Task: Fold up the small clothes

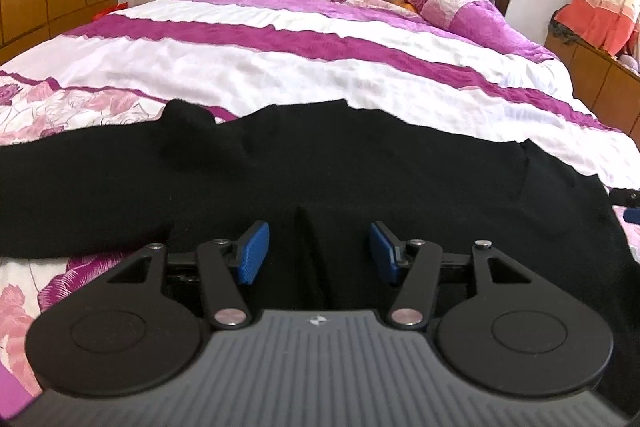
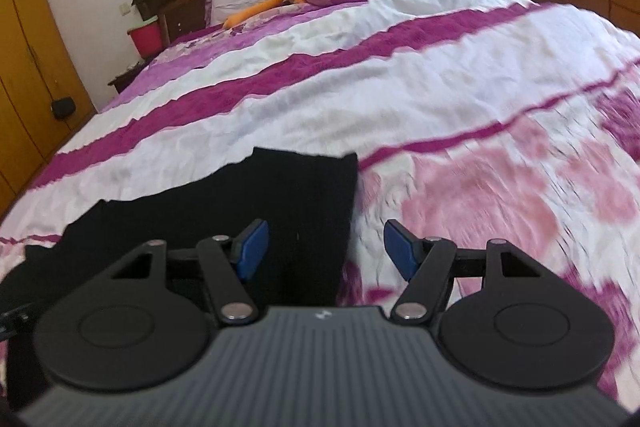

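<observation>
Left gripper (image 1: pixel 319 253) wide open, low over black garment (image 1: pixel 280 171); right gripper (image 2: pixel 325 251) wide open at its edge, empty, on bedspread (image 2: pixel 400 95).

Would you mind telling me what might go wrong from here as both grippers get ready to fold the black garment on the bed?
1. The left gripper is open over a crease in the black garment; closing there may pinch several layers.
2. The right gripper straddles the garment's edge, so it might also catch the bedspread.
3. A bunched lump could get folded in.
</observation>
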Available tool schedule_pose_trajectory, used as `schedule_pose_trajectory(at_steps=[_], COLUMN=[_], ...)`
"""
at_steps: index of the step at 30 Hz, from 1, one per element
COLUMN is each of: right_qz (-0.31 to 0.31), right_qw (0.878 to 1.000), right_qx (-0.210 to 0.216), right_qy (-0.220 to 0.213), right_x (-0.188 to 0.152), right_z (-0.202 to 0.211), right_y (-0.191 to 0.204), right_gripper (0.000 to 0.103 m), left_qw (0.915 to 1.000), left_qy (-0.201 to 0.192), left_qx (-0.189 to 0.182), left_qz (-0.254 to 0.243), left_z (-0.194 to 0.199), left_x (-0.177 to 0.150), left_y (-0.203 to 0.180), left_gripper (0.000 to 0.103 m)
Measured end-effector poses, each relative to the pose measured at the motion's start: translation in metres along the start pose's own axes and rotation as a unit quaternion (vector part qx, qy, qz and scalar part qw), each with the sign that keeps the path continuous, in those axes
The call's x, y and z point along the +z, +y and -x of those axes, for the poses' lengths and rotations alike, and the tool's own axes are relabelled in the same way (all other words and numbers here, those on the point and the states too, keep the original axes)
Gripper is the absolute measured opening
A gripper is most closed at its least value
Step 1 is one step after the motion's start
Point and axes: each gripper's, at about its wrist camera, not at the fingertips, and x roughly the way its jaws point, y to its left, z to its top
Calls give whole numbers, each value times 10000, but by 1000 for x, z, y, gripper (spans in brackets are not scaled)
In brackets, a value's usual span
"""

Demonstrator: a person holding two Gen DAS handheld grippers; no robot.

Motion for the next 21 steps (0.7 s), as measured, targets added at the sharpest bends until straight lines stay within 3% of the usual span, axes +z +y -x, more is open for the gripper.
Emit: schedule_pose_trajectory(at_steps=[9,12,13,14,15,17,21], right_qz=[542,625,640,653,664,633,397], right_qw=[9985,9979,9978,9977,9977,9979,9975], right_qx=[-98,-169,-168,-164,-156,-128,-138], right_qy=[42,73,70,67,60,64,-567], right_x=[3,1,1,0,0,-2,-6], right_z=[-37,-44,-46,-48,-49,-50,-37], right_y=[11,12,12,12,12,11,6], right_gripper=[66,64,64,59,52,16,9], left_qw=[9999,9996,9994,9993,9991,9990,9957], left_qy=[-49,-37,-38,-47,-37,-71,-619], left_qx=[-94,-286,-341,-377,-425,-355,-295], left_qz=[42,31,18,-12,-55,-243,-628], left_z=[-13,-13,-14,-14,-14,-13,2], left_x=[-1,-2,-2,-3,-3,-1,11], left_y=[1,-1,-3,-5,-7,-17,-35], left_gripper=[60,48,40,30,12,10,9])
